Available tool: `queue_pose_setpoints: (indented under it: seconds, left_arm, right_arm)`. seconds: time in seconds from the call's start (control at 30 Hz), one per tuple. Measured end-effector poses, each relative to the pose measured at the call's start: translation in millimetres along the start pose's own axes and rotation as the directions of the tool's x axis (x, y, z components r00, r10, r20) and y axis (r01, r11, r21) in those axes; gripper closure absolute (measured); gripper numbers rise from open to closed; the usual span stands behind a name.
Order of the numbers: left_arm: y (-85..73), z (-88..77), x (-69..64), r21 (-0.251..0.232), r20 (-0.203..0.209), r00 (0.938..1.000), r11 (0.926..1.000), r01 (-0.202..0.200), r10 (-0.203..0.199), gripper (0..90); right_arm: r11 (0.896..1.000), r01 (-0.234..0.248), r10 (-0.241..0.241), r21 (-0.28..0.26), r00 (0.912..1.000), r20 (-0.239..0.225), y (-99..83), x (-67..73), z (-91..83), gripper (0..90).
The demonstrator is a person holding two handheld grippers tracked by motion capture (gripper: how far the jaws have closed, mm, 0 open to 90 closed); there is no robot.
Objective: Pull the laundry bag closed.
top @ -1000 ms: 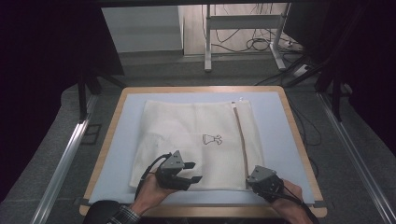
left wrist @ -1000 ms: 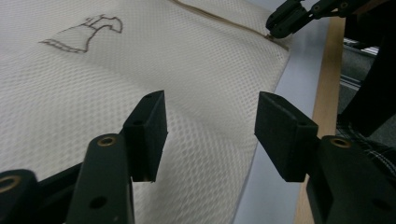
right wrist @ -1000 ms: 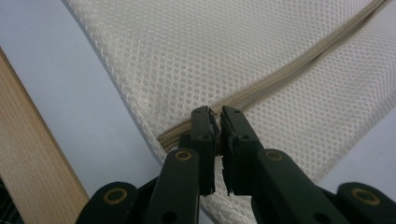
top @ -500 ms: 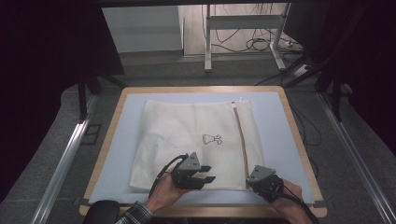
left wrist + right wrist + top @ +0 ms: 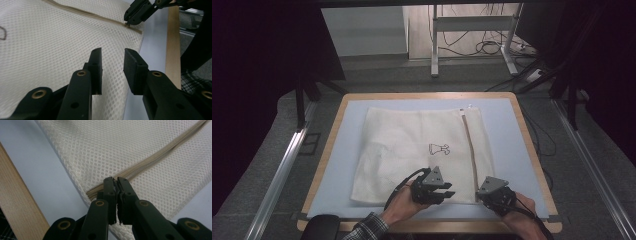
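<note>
A cream mesh bag [image 5: 412,145] lies flat on a pale blue mat [image 5: 344,150], with a tan zipper [image 5: 469,145] running down its right side and a small dark print [image 5: 438,148] near the middle. My right gripper [image 5: 480,196] [image 5: 115,180] is shut on the near end of the zipper [image 5: 150,160], at the bag's front right corner. My left gripper [image 5: 449,190] [image 5: 113,53] hovers just left of it over the mesh [image 5: 50,50]. Its jaws have just been closing but still stand apart, with no fold of mesh between them. The right gripper's tips [image 5: 128,23] show farther off in the left gripper view.
The mat sits in a table with a wooden rim [image 5: 324,160]. A strip of bare mat [image 5: 507,150] runs between the bag and the right rim. Metal rails [image 5: 282,170] flank the table, and desk legs and cables [image 5: 482,45] stand on the floor beyond.
My left gripper has slid right along the bag's front part toward the right gripper, and its jaws have narrowed. The right gripper has stayed pinched at the zipper's end.
</note>
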State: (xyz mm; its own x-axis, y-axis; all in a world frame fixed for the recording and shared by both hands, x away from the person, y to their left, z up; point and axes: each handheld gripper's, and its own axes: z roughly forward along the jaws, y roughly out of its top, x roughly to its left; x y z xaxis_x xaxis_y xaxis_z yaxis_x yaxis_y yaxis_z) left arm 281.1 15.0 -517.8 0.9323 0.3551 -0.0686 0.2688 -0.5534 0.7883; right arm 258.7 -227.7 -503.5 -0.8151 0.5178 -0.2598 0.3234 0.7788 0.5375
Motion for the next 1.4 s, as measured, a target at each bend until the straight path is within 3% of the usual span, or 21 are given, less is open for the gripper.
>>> queue_pose_setpoints:
  seconds: [0.23,0.5,0.83,0.93,1.07,1.17,1.27,1.4]
  left_arm:
    - [7.1,13.4,0.2,-0.007,0.044,0.9990,1.0000,0.006,-0.006,79.1]
    - [11.3,30.1,-4.5,0.011,0.077,0.9970,0.9999,-0.007,0.006,85.1]
    - [14.5,42.9,-11.5,0.007,0.081,0.9967,0.9999,-0.008,0.007,84.3]
    - [15.7,47.8,-14.0,0.032,0.081,0.9962,0.9989,-0.034,0.031,82.4]
    - [16.0,54.0,-18.3,0.033,0.070,0.9971,0.9989,-0.032,0.030,81.8]
    - [15.0,54.5,-17.6,0.031,0.075,0.9970,0.9993,-0.019,0.017,82.4]
    - [14.9,54.8,-19.8,0.036,0.066,0.9970,0.9985,-0.042,0.040,85.9]
    - [14.6,55.2,-22.5,0.033,0.056,0.9977,0.9986,-0.042,0.040,88.3]
  right_arm:
    - [1.000,-0.003,0.003,0.000,1.0000,0.000,-0.4,-0.1,-0.3,85.1]
    - [1.000,-0.001,0.001,0.003,1.0000,0.003,-0.8,0.2,-0.6,85.1]
    - [1.000,-0.008,0.008,0.011,1.0000,0.002,-1.0,0.0,-0.5,85.3]
    - [1.000,-0.010,0.010,0.012,1.0000,0.001,-0.9,-0.3,-0.2,85.3]
    - [1.000,-0.010,0.010,0.011,1.0000,0.001,-0.8,-0.2,-0.3,85.3]
    - [1.000,-0.001,0.001,0.011,1.0000,0.002,-0.7,-0.3,-0.3,85.3]
    - [1.000,0.003,-0.003,0.011,1.0000,0.002,-0.5,0.2,-0.2,85.2]
    - [1.000,0.010,-0.010,0.008,0.9999,0.003,-0.4,0.4,0.2,85.2]
